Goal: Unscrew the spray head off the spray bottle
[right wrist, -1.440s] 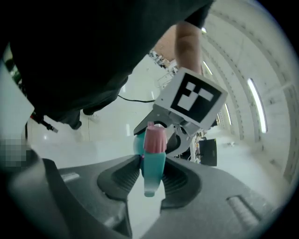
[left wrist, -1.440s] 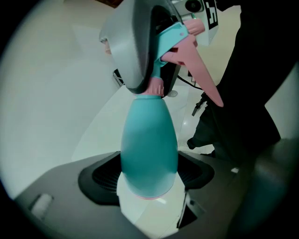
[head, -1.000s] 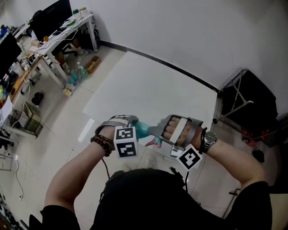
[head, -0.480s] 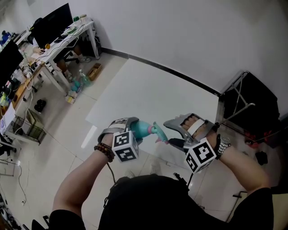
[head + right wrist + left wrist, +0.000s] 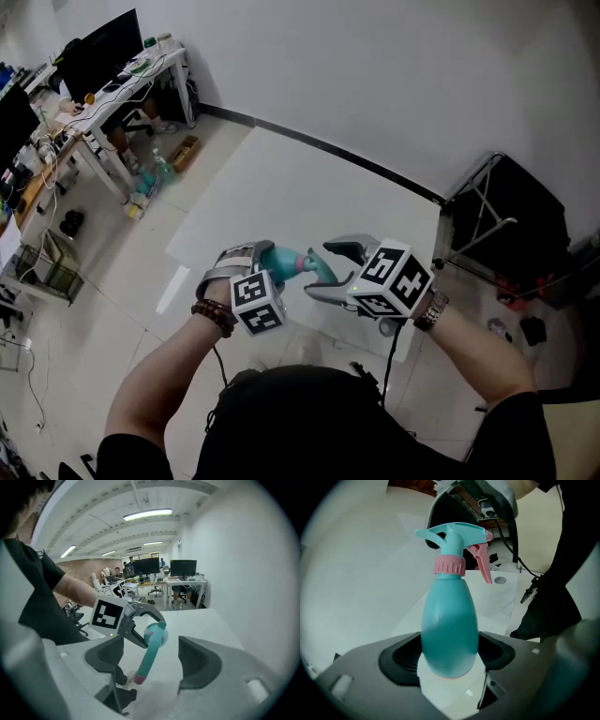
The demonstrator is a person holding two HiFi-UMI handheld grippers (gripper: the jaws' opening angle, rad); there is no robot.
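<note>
A teal spray bottle (image 5: 450, 620) with a pink collar (image 5: 449, 566), teal spray head (image 5: 457, 532) and pink trigger (image 5: 483, 564) is held up over the white table. My left gripper (image 5: 450, 663) is shut on the bottle's lower body, and the spray head sits on the collar. In the head view the bottle (image 5: 280, 260) points right from the left gripper (image 5: 257, 264). My right gripper (image 5: 329, 270) stands open around the spray head (image 5: 320, 268); its jaws have just been opening. In the right gripper view the spray head (image 5: 151, 652) lies between the pads (image 5: 199, 660) without touching them.
The white table (image 5: 309, 192) runs to a white wall. A black folding stand (image 5: 506, 220) is at its right end. Desks with monitors (image 5: 103, 66) and floor clutter are far left. A cable hangs below my right gripper's marker cube (image 5: 389, 279).
My right gripper let go of the spray head, drew off to the right, rolled over so its cube faces up, and now brackets the head again. The left gripper shifted slightly with the bottle.
</note>
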